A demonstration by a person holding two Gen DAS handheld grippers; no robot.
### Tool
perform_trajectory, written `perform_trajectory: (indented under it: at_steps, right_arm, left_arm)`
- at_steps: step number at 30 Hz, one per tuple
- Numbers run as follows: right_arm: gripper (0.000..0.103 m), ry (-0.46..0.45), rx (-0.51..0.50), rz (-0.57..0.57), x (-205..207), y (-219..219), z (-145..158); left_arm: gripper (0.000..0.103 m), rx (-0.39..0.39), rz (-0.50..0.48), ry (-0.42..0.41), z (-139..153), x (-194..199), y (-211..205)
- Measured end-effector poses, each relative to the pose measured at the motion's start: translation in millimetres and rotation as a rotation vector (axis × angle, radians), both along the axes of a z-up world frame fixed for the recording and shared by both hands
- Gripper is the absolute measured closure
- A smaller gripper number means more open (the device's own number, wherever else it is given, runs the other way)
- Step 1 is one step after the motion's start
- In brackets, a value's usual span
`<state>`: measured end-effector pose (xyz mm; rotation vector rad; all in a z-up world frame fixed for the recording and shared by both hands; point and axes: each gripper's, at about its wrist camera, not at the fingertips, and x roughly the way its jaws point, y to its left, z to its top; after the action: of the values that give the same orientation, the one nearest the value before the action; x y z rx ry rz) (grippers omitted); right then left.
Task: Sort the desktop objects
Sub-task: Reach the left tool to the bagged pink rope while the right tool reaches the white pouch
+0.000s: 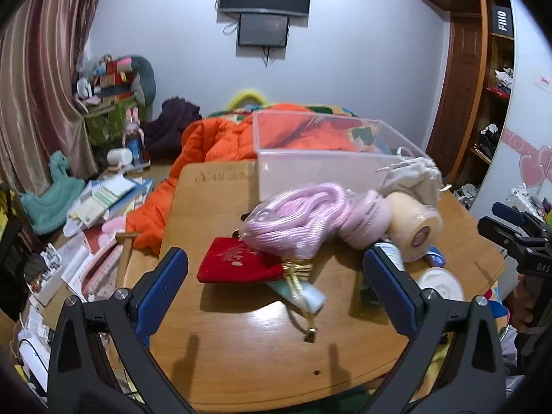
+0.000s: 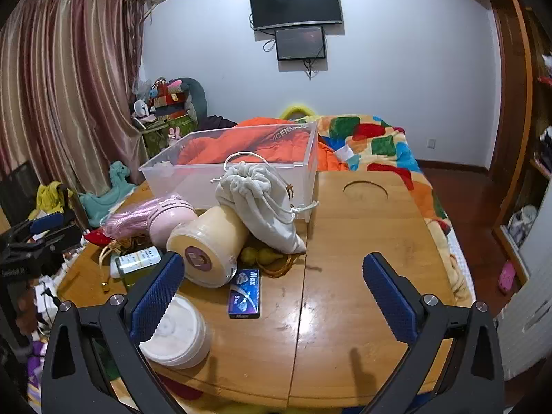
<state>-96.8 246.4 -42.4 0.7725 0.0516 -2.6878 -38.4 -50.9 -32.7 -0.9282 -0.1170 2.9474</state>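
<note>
A heap of objects lies on the wooden table [image 1: 241, 352], in front of an empty clear plastic bin [image 1: 310, 169]. In the left wrist view: a red velvet pouch [image 1: 238, 264], a bagged pink cord [image 1: 296, 215], a cream roll [image 1: 414, 224] and a white drawstring bag [image 1: 414, 176]. My left gripper [image 1: 276, 289] is open, hovering just before the red pouch. My right gripper [image 2: 272, 289] is open above the table; a blue box [image 2: 245, 293] lies between its fingers and a white lidded jar [image 2: 176, 331] sits under its left finger. The bin [image 2: 234, 169] stands behind the heap.
A small bottle [image 2: 136, 262], yellow pears in a basket [image 2: 262, 258] and a pink device [image 2: 170, 217] lie in the heap. A bed with an orange quilt [image 1: 220, 138] is behind the table. Books and clutter [image 1: 100, 203] lie at the left. A shelf [image 1: 496, 86] stands at the right.
</note>
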Motion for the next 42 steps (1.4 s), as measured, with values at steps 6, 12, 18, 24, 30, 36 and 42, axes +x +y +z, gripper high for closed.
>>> perform_trajectory:
  at_steps: [6, 12, 18, 24, 30, 36, 42]
  right_arm:
    - [0.0, -0.05, 0.025, 0.032, -19.6, -4.8, -0.9]
    - [0.0, -0.066, 0.05, 0.045, -42.6, -9.3, 8.1]
    - [0.001, -0.085, 0.088, 0.065, -65.2, -22.5, 9.3]
    - [0.007, -0.131, 0.071, 0.108, -87.0, -32.6, 4.9]
    - [0.019, -0.18, 0.066, 0.16, -105.8, -45.0, -3.6]
    - [0.034, -0.187, 0.061, 0.198, -112.4, -51.3, -6.3]
    - [0.06, -0.177, 0.075, 0.209, -111.5, -54.4, -5.6]
  left_arm:
    - [0.0, 0.008, -0.116, -0.063, 4.4, -33.0, -2.7]
    - [0.0, -0.065, -0.251, -0.141, 5.5, -67.5, 10.2]
    - [0.0, -0.128, -0.362, -0.22, -3.0, -93.1, 18.7]
    - [0.0, -0.2, -0.409, -0.292, -17.9, -109.3, 26.3]
    - [0.0, -0.208, -0.428, -0.386, -35.2, -128.9, 27.2]
    - [0.0, -0.211, -0.431, -0.437, -49.3, -140.1, 31.5]
    - [0.024, -0.202, -0.421, -0.387, -44.1, -136.1, 32.8]
